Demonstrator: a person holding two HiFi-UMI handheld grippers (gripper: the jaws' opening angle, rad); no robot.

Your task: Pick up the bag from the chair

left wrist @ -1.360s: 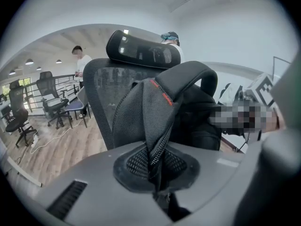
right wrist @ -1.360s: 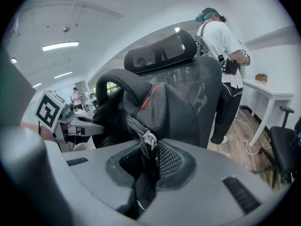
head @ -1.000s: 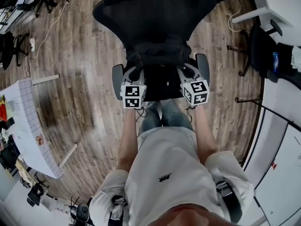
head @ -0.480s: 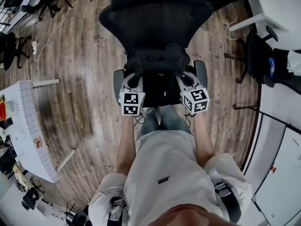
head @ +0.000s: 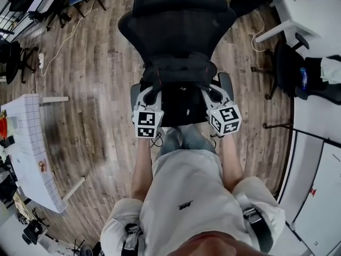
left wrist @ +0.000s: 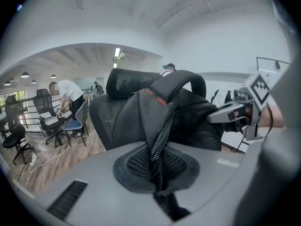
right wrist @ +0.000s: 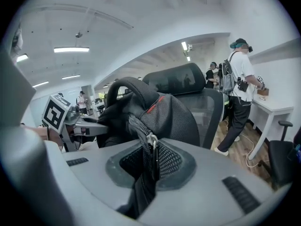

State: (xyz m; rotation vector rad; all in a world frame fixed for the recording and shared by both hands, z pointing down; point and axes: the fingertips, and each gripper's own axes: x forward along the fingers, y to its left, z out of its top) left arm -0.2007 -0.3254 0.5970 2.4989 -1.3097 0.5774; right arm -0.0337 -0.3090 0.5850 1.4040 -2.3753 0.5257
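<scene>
A black backpack (head: 178, 72) sits on the seat of a black mesh office chair (head: 178, 20), straight in front of me. My left gripper (head: 153, 92) is at the bag's left side and my right gripper (head: 209, 92) at its right side. In the left gripper view the jaws (left wrist: 157, 182) are shut on a mesh shoulder strap (left wrist: 153, 126) of the backpack (left wrist: 188, 117). In the right gripper view the jaws (right wrist: 146, 182) are shut on the other mesh strap (right wrist: 150, 149) of the backpack (right wrist: 160, 112), beside a zip pull. Each gripper view shows the other gripper across the bag.
A white gridded table (head: 29, 143) stands at the left over the wooden floor (head: 96, 89). A white desk (head: 314, 9) and a dark chair (head: 290, 63) are at the right. Other people stand further off in the room (right wrist: 240, 88).
Both grippers have drawn back a little toward me, still shut on the straps. The head view has shifted, so the chair sits lower in the picture.
</scene>
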